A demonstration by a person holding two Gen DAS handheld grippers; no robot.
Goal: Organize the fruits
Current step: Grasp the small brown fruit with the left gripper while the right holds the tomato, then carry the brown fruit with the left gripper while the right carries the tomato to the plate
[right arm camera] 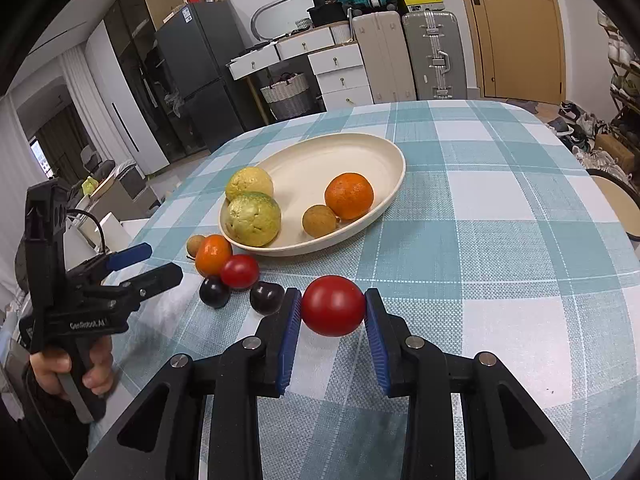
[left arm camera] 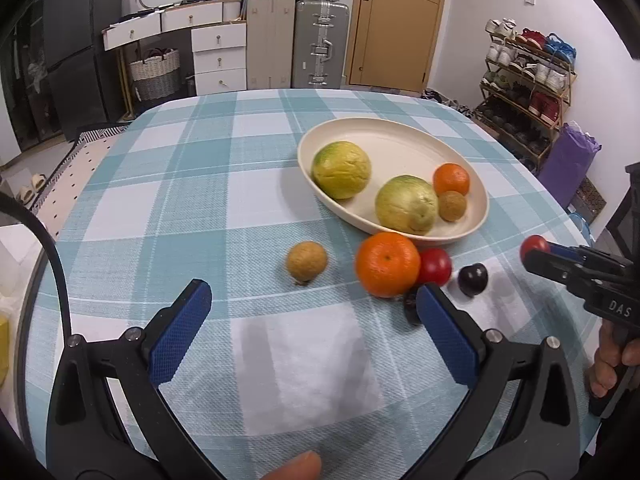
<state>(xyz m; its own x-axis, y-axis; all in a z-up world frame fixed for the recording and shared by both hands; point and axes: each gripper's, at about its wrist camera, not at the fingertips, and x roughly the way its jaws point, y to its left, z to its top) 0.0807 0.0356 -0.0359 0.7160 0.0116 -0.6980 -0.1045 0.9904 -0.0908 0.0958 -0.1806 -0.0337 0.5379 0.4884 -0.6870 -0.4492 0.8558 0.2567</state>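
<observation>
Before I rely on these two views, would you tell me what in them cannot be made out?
- Left wrist view: one dark plum is mostly hidden behind a finger of the left gripper, which stands open.
- Left wrist view: the red tomato in the right gripper shows only partly, behind its finger.
- Right wrist view: a small brown fruit is half hidden by the orange.
- Both views: labels on the boxes above the suitcases are too small to read.

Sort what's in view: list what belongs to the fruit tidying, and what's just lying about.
Job: red tomato gripped in the right gripper; oval plate holding fruit; loose orange, second tomato, brown fruit, dark plums.

Lying about: suitcases, woven basket, shoe rack, fridge.
</observation>
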